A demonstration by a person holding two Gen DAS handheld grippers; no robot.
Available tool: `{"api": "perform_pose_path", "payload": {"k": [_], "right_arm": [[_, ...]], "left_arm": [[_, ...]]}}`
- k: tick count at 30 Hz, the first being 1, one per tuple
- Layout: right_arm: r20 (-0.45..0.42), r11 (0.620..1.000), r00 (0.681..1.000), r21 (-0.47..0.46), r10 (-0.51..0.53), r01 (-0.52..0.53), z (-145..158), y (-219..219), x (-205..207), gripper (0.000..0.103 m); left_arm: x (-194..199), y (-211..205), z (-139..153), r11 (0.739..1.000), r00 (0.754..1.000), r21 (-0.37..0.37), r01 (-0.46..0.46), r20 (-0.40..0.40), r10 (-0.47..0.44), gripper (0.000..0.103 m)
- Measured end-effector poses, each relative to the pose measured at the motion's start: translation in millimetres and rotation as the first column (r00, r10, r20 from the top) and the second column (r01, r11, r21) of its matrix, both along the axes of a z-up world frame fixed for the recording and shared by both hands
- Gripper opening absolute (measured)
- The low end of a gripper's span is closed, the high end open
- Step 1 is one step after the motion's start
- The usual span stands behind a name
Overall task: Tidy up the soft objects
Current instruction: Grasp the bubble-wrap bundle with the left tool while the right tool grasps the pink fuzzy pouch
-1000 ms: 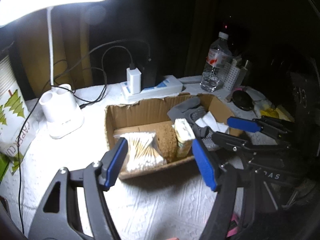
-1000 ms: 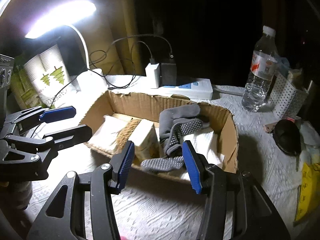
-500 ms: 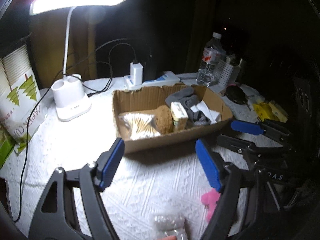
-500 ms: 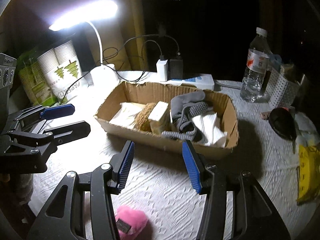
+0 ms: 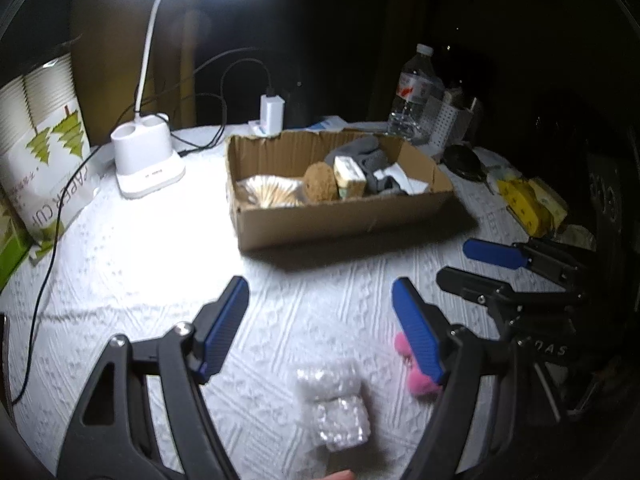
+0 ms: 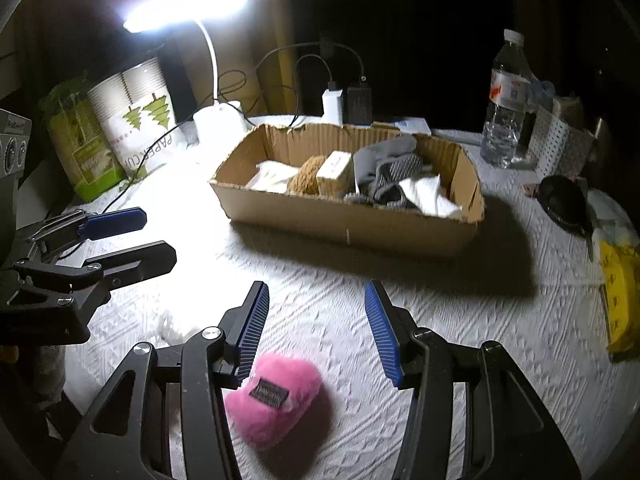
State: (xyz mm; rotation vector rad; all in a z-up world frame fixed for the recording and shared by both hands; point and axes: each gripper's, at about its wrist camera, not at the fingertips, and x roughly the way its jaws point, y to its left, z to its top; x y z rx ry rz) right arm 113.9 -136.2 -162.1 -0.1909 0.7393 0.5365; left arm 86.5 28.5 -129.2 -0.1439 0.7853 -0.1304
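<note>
A cardboard box point(image 5: 340, 222) point(image 6: 348, 224) stands mid-table holding cotton swabs point(image 5: 272, 194), a brown sponge point(image 5: 318, 182), a yellow sponge point(image 5: 350, 178), grey gloves point(image 6: 384, 172) and white tissue point(image 6: 430, 196). My left gripper point(image 5: 320, 328) is open and empty, above a clear plastic packet point(image 5: 334, 410) on the cloth. My right gripper point(image 6: 316, 330) is open and empty, just above a pink plush toy point(image 6: 276, 398), which also shows in the left wrist view point(image 5: 416, 376).
A white desk lamp point(image 5: 146, 160) and a paper-cup bag point(image 5: 44, 168) stand at the left. A power strip with chargers point(image 6: 344, 104) and a water bottle point(image 6: 508, 104) stand behind the box. A white basket point(image 6: 560, 148), a black object point(image 6: 564, 204) and yellow packaging point(image 6: 620, 300) lie right.
Both grippers have pulled back from the box towards the near table edge. The pink plush toy and the clear packet have come into view beneath them.
</note>
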Motion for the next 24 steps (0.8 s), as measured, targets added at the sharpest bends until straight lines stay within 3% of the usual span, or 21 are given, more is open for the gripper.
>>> {"api": "perform_pose_path", "payload": {"k": [24], "right_arm": [[-0.081,1.0,0.997,0.003,0.008,-0.008,-47,-3,-38,0.053]], "left_arm": [[-37,-14,-57,1.0,0.992,0.027,0.006,-0.128,-0.003,0.075]]}}
